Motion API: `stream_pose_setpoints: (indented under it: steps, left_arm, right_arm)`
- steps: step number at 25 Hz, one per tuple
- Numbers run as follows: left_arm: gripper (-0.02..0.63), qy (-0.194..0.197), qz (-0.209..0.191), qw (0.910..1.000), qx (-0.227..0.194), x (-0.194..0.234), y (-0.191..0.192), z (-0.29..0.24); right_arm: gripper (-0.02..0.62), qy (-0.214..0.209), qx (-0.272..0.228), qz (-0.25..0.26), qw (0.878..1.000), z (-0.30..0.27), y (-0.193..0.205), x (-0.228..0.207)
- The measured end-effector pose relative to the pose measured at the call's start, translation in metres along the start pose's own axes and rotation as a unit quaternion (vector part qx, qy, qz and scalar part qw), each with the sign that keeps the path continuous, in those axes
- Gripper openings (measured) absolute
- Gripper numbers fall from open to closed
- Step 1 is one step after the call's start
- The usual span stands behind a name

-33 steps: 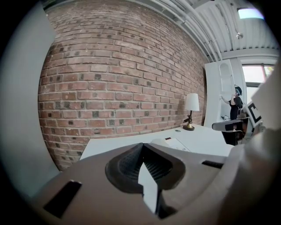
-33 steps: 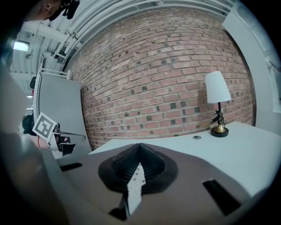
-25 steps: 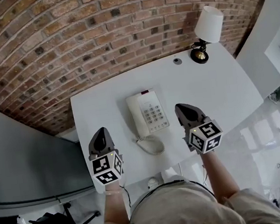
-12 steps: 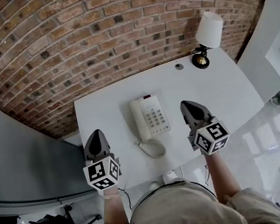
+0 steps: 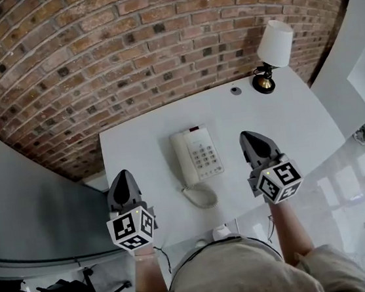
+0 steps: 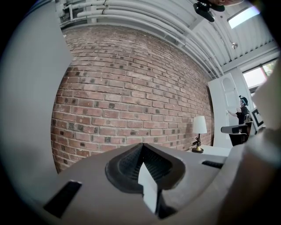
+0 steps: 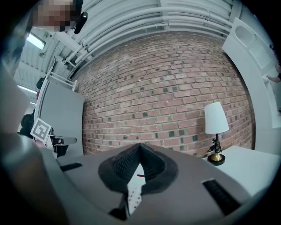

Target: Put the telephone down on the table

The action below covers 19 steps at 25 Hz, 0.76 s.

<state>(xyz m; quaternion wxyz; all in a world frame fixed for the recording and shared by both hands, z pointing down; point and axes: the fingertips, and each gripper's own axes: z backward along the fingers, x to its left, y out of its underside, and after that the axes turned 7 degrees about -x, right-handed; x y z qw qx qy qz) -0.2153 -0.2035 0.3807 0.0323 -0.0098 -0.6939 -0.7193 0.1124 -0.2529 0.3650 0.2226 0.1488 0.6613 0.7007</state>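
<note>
The white telephone [image 5: 197, 156] lies flat on the white table [image 5: 285, 119], its handset resting in the cradle on its left side and its coiled cord [image 5: 201, 196] curled toward the front edge. My left gripper [image 5: 122, 176] is shut and empty, over the table's front left corner, well left of the telephone. My right gripper [image 5: 250, 137] is shut and empty too, just right of the keypad. In the right gripper view, a sliver of the telephone [image 7: 134, 194] shows below the closed jaws. The left gripper view has only brick wall beyond the jaws.
A lamp [image 5: 272, 46] with a white shade and brass base stands at the table's back right corner, with a small round cap [image 5: 236, 90] to its left. A brick wall [image 5: 124, 43] runs behind the table. A grey partition [image 5: 26, 214] stands at the left.
The left gripper has drifted a little left and back toward the table's front left corner. The right gripper and the telephone have stayed about where they were.
</note>
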Motion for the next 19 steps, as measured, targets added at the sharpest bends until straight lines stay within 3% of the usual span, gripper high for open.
stream_pose_setpoints:
  steps: [19]
  left_arm:
    - [0.005,-0.004,-0.005,0.9999,-0.012,-0.002,-0.004,-0.007]
  right_arm:
    - [0.005,0.010,0.006,0.000,1.000,0.000,0.010,-0.007]
